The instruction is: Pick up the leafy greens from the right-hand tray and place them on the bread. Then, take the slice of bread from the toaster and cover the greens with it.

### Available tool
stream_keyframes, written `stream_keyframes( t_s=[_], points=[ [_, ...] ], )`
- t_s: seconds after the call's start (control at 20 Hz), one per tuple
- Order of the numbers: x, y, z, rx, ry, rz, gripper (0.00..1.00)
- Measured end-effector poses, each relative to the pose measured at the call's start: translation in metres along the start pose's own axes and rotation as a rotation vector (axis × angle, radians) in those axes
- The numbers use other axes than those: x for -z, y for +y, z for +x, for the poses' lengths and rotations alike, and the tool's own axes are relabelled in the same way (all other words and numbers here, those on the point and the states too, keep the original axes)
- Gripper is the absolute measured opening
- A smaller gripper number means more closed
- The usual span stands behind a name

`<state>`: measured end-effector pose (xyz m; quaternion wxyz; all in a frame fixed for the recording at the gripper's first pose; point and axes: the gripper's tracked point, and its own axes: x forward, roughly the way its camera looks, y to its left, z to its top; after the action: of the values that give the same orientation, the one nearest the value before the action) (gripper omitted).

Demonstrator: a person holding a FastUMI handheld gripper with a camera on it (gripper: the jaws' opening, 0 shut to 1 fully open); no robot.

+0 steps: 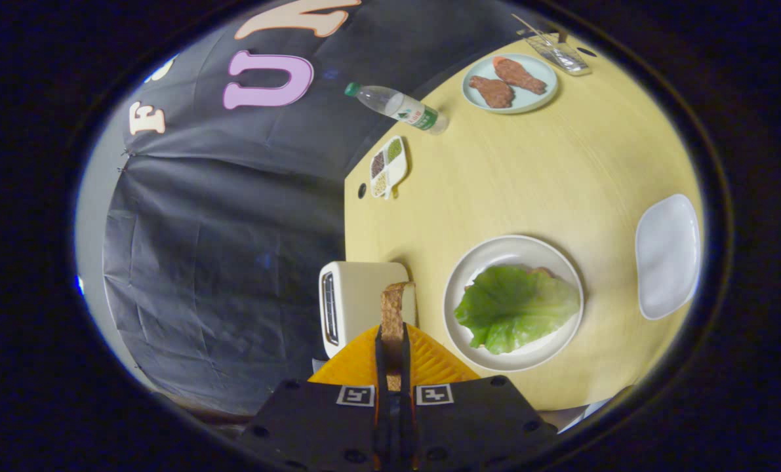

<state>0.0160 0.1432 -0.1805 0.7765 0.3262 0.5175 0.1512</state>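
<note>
Greens (pixel 516 308) on plate (pixel 469 275), beside toaster (pixel 357 298)

No text, brand or number can be read. The water bottle (pixel 397 107) at the far side of the table (pixel 560 177) carries a green and white label too small to make out. Two square black-and-white marker tags sit on the gripper (pixel 393 347) body.

The greens (pixel 516 308) hide nearly all the bread (pixel 538 270) beneath; the fingers (pixel 382 354) cover the slice's (pixel 395 308) lower part.
</note>
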Motion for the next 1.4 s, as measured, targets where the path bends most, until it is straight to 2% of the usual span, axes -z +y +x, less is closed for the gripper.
stream_keyframes(
  t_s=[0.35,0.55,0.75,1.05,1.1,1.4],
  points=[
    [-0.002,-0.081,0.031,0.124,0.04,0.059,0.09],
    [0.0,-0.126,0.041,0.276,0.061,0.013,0.09],
    [0.0,-0.142,0.047,0.351,0.039,-0.041,0.09],
    [-0.001,-0.151,0.05,0.448,-0.022,-0.195,0.29],
    [-0.002,-0.154,0.05,0.479,-0.035,-0.232,0.3],
    [-0.016,-0.152,0.032,0.605,-0.179,-0.395,0.72]
  ],
)
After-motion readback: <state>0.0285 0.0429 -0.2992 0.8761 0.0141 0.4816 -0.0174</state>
